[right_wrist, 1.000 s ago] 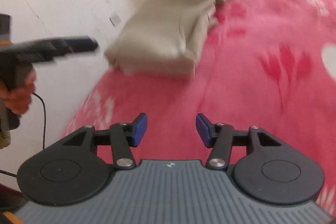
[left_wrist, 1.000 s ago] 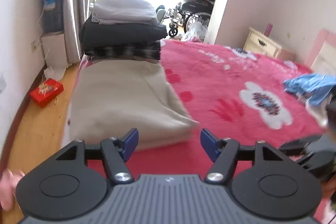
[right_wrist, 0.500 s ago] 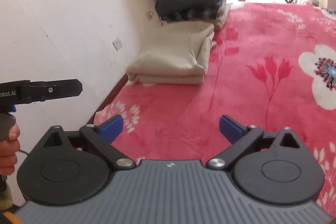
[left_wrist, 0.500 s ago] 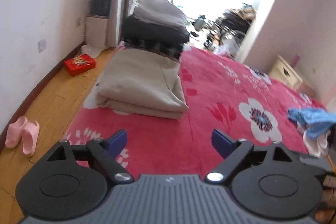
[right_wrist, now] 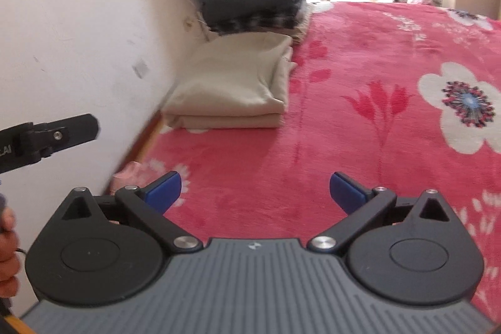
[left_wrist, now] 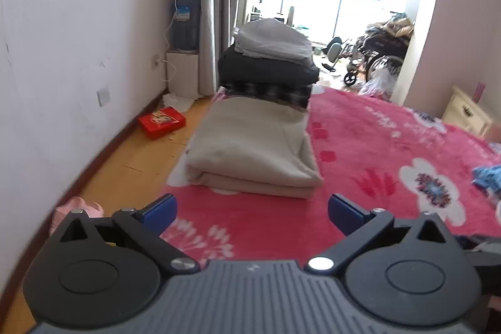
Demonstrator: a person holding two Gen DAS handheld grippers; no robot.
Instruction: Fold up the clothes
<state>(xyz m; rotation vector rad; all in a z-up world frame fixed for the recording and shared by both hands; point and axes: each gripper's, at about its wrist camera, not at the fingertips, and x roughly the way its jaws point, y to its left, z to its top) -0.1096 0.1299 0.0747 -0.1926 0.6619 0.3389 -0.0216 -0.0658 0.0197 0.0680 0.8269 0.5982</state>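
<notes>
Two views. Left wrist: my left gripper has its fingers spread wide and empty; the folded beige garment lies at twelve o'clock on the bed, squared beside the stack, likely finished. Right wrist: my right gripper is equally wide and empty, that garment at eleven o'clock.

A beige garment lies folded into a thick, flat rectangle at the centre of the left wrist frame, on the red floral blanket near its left edge. Two layers show along its near side. Touching its far end, in the upper centre, rises a stack of folded clothes: a checked piece at the bottom, a black one above, a pale grey one on top. A crumpled blue garment lies at the right edge.
</notes>
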